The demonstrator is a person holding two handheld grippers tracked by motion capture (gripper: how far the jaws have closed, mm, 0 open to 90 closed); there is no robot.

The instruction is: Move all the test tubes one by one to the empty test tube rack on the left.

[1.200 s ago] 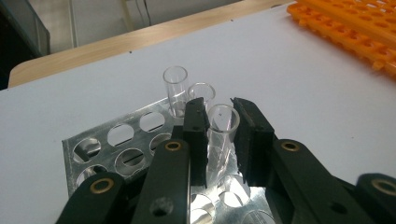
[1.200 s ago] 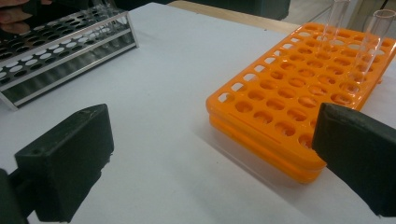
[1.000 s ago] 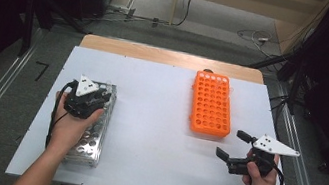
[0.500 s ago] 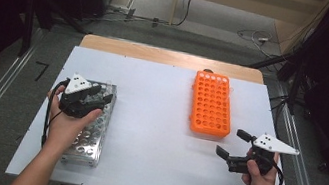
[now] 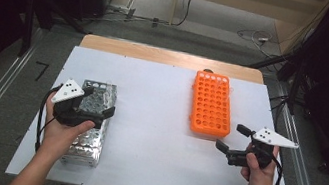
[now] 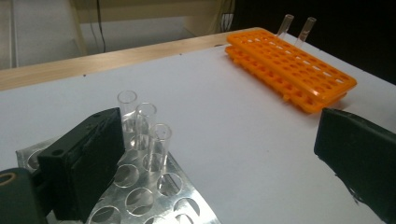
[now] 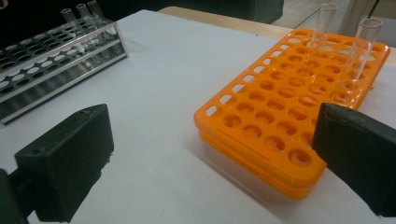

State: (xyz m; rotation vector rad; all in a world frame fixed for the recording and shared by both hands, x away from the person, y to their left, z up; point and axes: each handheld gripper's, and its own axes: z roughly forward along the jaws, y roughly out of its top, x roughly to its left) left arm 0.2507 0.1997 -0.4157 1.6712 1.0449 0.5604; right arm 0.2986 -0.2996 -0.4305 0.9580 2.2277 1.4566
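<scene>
Metal rack [image 6: 154, 196] holds three glass tubes [image 6: 145, 133]; left gripper [image 6: 215, 163] just opened wide, empty; right gripper [image 7: 210, 168] wide.

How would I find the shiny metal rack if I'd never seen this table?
Look at the big white table and go to its left side, away from the orange rack on the right. The metal rack lies under the left claw. It is silver, not orange, and has three clear tubes standing at its far end.
</scene>
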